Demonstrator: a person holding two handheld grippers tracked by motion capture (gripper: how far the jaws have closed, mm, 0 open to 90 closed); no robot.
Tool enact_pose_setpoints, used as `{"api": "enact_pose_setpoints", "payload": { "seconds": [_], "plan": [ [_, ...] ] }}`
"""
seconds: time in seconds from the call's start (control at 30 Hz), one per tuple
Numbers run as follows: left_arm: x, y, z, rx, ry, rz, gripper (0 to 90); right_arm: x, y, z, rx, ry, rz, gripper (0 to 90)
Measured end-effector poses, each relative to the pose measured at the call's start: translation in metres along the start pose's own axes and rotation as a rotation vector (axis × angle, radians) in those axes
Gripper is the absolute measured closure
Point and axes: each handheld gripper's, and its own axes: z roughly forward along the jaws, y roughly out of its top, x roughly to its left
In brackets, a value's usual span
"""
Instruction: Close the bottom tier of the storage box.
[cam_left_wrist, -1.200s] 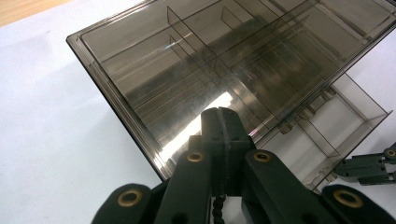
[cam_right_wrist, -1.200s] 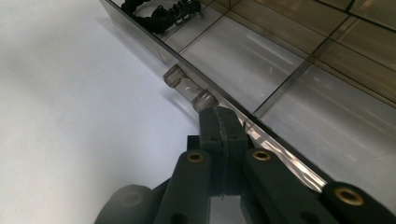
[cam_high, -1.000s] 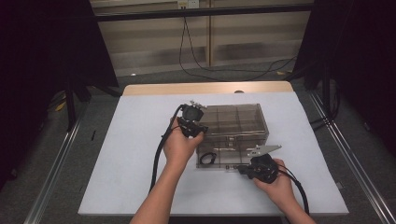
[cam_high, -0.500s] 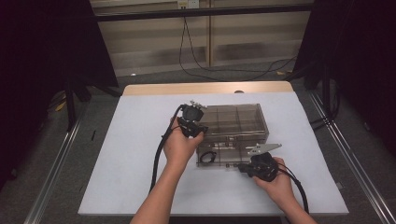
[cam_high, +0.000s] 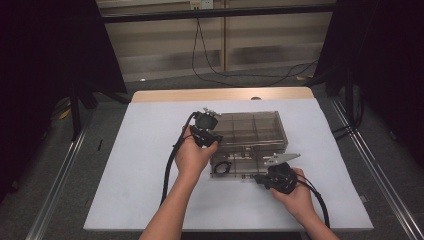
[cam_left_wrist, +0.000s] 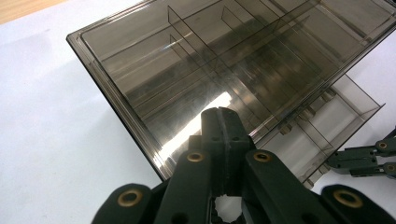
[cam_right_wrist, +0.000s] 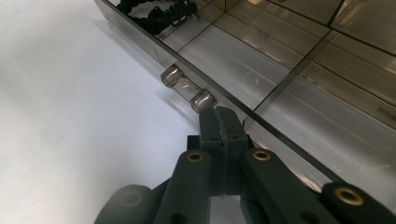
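Note:
A smoky see-through compartment box (cam_high: 252, 131) sits mid-table on the white mat, with its nearer tray half (cam_high: 245, 167) toward me. A black ring-shaped part (cam_high: 223, 167) lies in the tray's front left cell and also appears in the right gripper view, black ring (cam_right_wrist: 156, 11). My left gripper (cam_high: 212, 139) is shut at the box's left edge, its tips over the tinted panel (cam_left_wrist: 196, 70). My right gripper (cam_high: 259, 178) is shut at the tray's front edge. Its tips sit just beside the clear latch knob (cam_right_wrist: 187, 88). Nothing shows between either pair of jaws.
The white mat (cam_high: 140, 165) has free room left of the box and along the front. A wooden table edge (cam_high: 200, 95) runs at the back. Cables trail from both grippers toward me. Dark frames stand on both sides.

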Motion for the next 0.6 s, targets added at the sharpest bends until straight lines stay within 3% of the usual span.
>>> {"api": "enact_pose_setpoints", "payload": {
  "seconds": [0.6],
  "plan": [
    [0.0007,-0.0001,0.0003,-0.003,-0.004,0.0,90.0,0.0006,0.0047,0.0,-0.004,-0.01,0.001,90.0]
  ]
}}
